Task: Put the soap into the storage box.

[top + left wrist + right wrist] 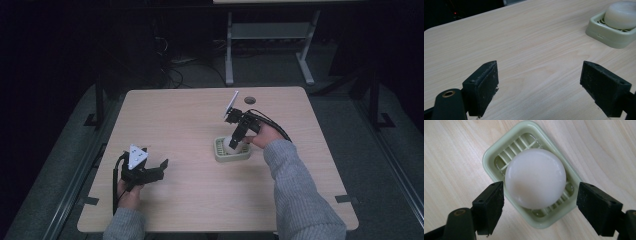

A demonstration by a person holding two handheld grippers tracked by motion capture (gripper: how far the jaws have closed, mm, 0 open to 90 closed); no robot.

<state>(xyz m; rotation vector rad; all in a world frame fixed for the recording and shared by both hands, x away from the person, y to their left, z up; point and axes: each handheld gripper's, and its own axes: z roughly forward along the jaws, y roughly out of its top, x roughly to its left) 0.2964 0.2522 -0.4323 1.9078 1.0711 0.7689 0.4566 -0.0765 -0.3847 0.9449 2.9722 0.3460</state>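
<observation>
White soap [535,178] in dish [491,157], directly below your R gripper [540,205], jaws wide astride; L gripper [150,172] wide, well left of dish.

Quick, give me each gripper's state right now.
Left gripper: open, holding nothing.
Right gripper: open, jaws either side of the white soap, not gripping it.

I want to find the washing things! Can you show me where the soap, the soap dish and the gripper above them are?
soap [535,178]: right gripper view, middle of its round white top.
soap dish [489,155]: right gripper view, its pale green rim at the left.
right gripper [540,203]: right gripper view, midway between its open jaws.
</observation>
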